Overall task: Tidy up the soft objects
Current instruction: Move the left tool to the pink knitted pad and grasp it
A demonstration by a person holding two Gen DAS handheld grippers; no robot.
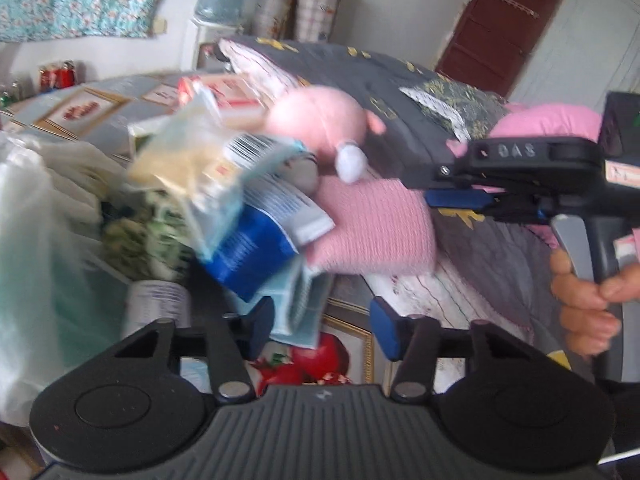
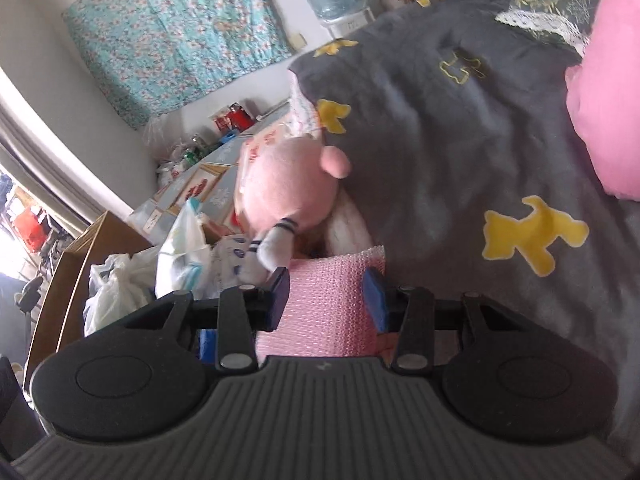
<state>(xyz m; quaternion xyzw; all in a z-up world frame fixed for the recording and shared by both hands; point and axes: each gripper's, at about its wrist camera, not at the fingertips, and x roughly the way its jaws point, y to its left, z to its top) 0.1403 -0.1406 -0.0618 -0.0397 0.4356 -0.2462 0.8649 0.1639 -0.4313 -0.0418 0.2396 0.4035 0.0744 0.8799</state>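
Clutter of packets and bags crowds the bed edge; pink knitted cloth [image 2: 332, 300] lies between the spread right tongs [image 2: 330, 294], not yet pinched. Left tongs [image 1: 322, 330] spread, empty. Likely step: grasping the cloth; next needs closing squarely. Pink plush toy [image 1: 320, 120] rests just behind. "DAS" reads on the right tool.

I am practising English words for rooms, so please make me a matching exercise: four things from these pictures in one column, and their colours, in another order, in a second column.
Things:
1. knitted cushion
2. quilt on the bed
3. bear shape on the quilt
4. wall hanging with flowers

Colours:
A. yellow
B. turquoise
C. pink
D. dark grey

Pairs: 1-C, 2-D, 3-A, 4-B
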